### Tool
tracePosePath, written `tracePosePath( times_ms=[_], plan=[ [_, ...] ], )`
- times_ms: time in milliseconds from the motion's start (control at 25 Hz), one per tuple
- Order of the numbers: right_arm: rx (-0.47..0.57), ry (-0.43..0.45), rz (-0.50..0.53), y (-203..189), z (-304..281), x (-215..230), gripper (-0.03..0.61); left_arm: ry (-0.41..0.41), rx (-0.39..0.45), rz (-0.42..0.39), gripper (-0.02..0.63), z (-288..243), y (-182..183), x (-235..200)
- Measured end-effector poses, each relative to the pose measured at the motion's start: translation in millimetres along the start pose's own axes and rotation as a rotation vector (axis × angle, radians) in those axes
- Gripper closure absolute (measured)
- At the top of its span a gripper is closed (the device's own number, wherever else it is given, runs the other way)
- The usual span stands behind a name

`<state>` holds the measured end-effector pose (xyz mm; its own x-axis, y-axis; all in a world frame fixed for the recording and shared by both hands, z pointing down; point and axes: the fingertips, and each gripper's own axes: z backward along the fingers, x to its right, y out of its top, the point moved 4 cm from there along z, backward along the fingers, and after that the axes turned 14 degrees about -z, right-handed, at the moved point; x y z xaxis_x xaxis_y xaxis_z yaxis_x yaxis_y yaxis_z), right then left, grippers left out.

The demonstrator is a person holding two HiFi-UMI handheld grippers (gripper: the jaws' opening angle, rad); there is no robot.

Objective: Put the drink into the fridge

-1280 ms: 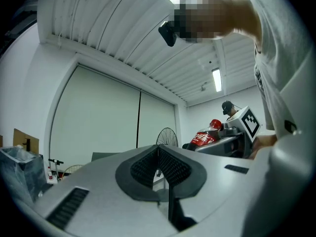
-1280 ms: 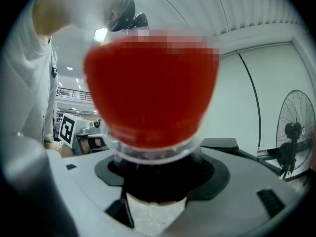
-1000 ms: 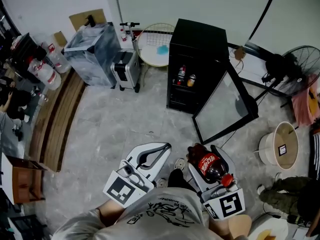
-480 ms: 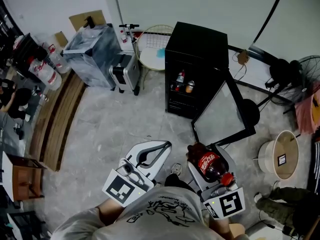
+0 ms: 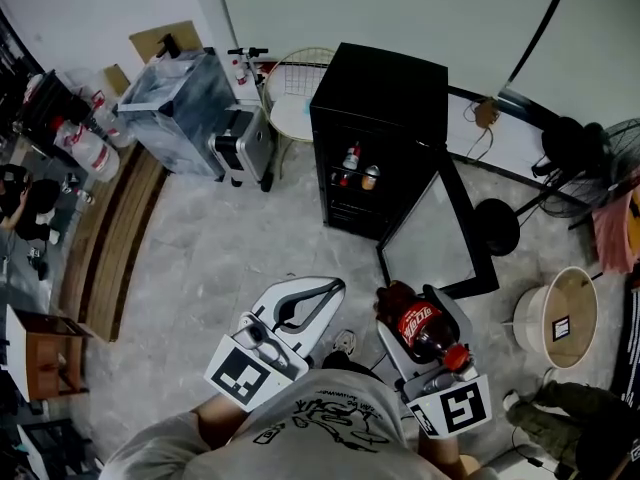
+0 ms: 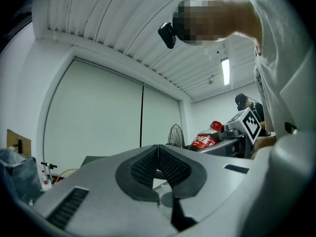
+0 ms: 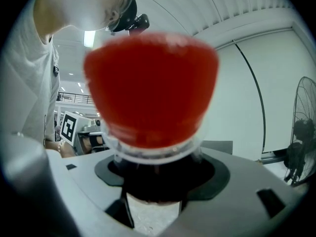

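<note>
This is looking like a makeshift test room in an office-type building, not a home. A black fridge (image 5: 378, 98) is standing alone on a bare grey floor (image 5: 210, 258), its glass door (image 5: 432, 233) hanging open. A fan (image 5: 612, 163), a suitcase (image 5: 243, 143), a cardboard box (image 5: 50, 356) and water jugs (image 5: 95, 153) are lying about the edges. Strip lights (image 6: 225, 71) are glowing on a ribbed ceiling (image 6: 113, 23), and pale blinds (image 6: 98, 117) are covering the wall.

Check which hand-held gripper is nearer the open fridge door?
Right. The right hand-held gripper, holding the cola bottle, is just below the fridge door's lower edge; the left hand-held gripper is farther, down-left of it.
</note>
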<state>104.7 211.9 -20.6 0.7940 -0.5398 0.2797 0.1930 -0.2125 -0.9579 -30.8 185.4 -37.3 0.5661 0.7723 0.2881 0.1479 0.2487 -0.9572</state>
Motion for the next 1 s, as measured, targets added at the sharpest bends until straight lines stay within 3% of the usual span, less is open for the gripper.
tracePosePath(
  times_ms=[520, 1000],
  plan=[
    [-0.031, 0.004, -0.031, -3, -17, 45, 0.264, 0.018, -0.061, 0.017, 0.592, -35, -22, -12],
    [-0.057, -0.011, -0.029, 0, -95, 44, 0.264, 0.017, -0.052, 0.033, 0.592, -36, -49, -86]
  ],
)
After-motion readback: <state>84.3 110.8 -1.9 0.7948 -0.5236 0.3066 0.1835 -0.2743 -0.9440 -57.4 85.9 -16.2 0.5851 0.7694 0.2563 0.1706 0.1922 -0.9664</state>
